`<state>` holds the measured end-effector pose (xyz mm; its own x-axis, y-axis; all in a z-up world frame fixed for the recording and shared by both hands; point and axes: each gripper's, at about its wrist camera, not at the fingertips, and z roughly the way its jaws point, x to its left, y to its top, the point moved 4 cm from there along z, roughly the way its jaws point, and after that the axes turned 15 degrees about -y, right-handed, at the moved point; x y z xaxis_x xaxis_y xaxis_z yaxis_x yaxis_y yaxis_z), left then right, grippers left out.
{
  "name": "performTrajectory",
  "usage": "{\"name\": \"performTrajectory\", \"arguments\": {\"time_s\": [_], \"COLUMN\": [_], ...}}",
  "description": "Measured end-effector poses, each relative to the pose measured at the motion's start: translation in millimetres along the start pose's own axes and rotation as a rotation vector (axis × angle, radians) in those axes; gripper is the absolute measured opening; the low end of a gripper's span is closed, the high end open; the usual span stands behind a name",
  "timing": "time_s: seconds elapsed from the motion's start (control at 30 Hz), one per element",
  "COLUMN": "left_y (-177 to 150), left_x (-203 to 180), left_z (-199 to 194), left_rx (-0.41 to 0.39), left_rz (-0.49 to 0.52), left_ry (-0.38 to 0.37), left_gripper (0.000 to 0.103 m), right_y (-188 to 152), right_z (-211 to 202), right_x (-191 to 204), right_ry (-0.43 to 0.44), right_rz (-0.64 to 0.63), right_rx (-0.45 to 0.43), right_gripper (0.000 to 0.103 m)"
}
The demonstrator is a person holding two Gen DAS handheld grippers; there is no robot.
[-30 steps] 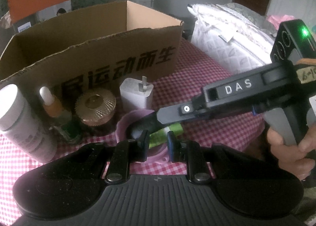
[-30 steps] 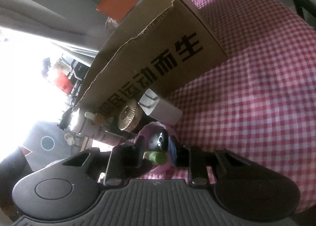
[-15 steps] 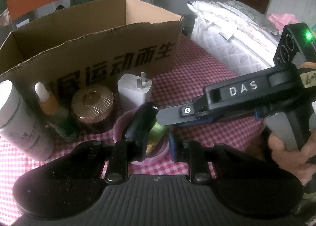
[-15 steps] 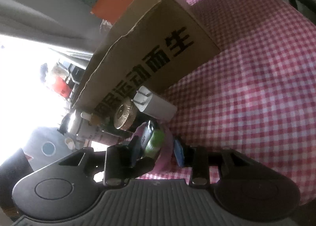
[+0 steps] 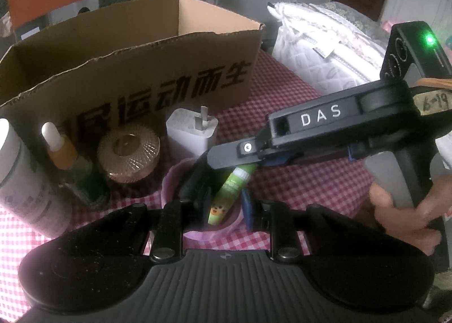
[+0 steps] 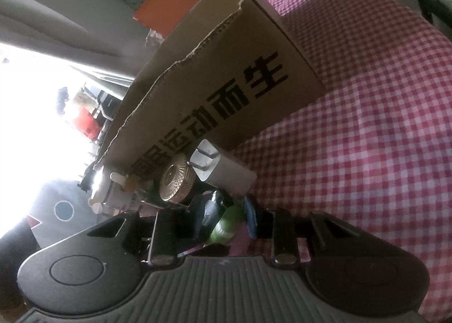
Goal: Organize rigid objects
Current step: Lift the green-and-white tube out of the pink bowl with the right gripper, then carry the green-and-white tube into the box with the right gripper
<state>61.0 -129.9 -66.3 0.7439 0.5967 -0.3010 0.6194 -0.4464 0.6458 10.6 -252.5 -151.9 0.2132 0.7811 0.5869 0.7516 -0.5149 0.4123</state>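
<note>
Green tube lay propped in the pink cup, its long axis running from about 7 to 1 o'clock in the left wrist view, cartoon-face end low near the left gripper, white-banded end up under the right gripper's tip. Beside it at 9 o'clock in the cup sat a black object, type unclear. Left gripper's jaws were nearly pressed together and straddled the cup's near side – its left pad seemed to pinch the black object, though a true grip could not be told. Right gripper came in from 3 o'clock, jaws closing with the green tube and black object between them; pad contact not clear. Both hands were about equally near the tube – right one judged better lined up on it. Tube looked slim, rigid, bright green with a printed label. Cup stood on the pink checked cloth, just in front of the white charger and cardboard box.
</note>
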Motion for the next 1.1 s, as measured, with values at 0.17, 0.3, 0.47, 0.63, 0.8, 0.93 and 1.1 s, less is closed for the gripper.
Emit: {"name": "performTrajectory", "arguments": {"time_s": [0.17, 0.3, 0.47, 0.63, 0.8, 0.93, 1.1], "left_y": [2, 1, 1, 0, -2, -3, 4], "left_x": [1, 0, -1, -4, -8, -13, -18], "left_z": [1, 1, 1, 0, -3, -12, -47], "left_rx": [-0.003, -0.003, -0.01, -0.023, -0.048, -0.079, -0.166], "left_rz": [-0.003, 0.004, 0.006, 0.024, 0.047, 0.064, 0.067], "left_ry": [-0.006, 0.0, 0.001, 0.001, 0.022, 0.043, 0.062], "left_gripper": [0.023, 0.023, 0.023, 0.023, 0.02, 0.018, 0.017], "right_y": [-2, -5, -9, -13, -16, -16, -11], "right_z": [-2, 2, -4, -12, -17, -21, -40], "right_x": [-1, -10, -1, 6, 21, 29, 59], "right_ry": [-0.001, 0.018, -0.014, -0.032, -0.035, -0.037, -0.015], "right_rz": [0.014, 0.064, 0.006, -0.018, -0.063, -0.09, -0.16], "right_rx": [-0.008, 0.013, -0.019, -0.045, -0.075, -0.089, -0.133], "right_gripper": [0.028, 0.028, 0.028, 0.02, 0.017, 0.017, 0.017]}}
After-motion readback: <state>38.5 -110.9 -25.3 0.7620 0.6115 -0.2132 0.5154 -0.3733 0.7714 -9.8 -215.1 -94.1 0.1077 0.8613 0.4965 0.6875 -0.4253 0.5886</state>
